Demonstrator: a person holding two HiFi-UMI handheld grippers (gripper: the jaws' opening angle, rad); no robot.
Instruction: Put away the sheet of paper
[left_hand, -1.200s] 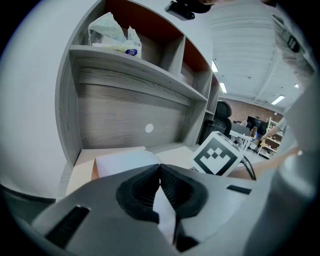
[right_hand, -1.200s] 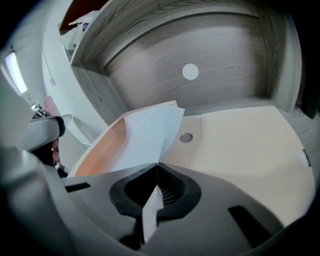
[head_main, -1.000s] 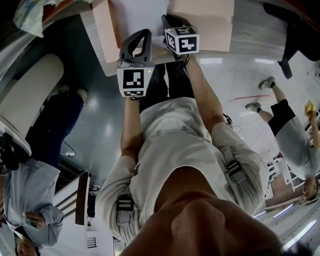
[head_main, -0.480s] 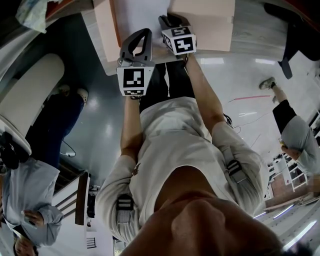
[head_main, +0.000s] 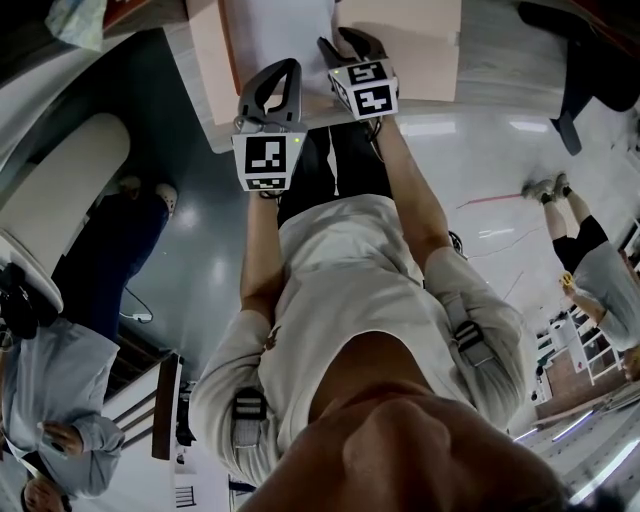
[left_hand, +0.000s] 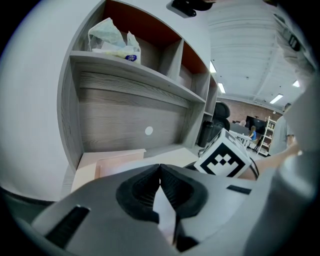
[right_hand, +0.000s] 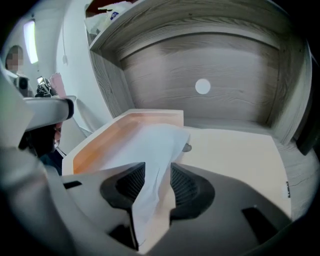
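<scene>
Right gripper (right_hand: 158, 169) has rolled slightly since a second ago. Its jaws have just been opening and now stand apart, released, with the sheet of paper (right_hand: 150, 150) loose between them. The sheet drapes over the peach tray (right_hand: 100, 142) on the desk (right_hand: 235, 150). Its near edge is pinched in the clenched left gripper (left_hand: 160, 167). Bag (left_hand: 112, 40) on the far upper shelf, print unreadable.

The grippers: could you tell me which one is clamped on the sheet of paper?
The left gripper: its jaws meet on the sheet of paper. On the right gripper, the jaws have just been opening, the sheet between them.
</scene>
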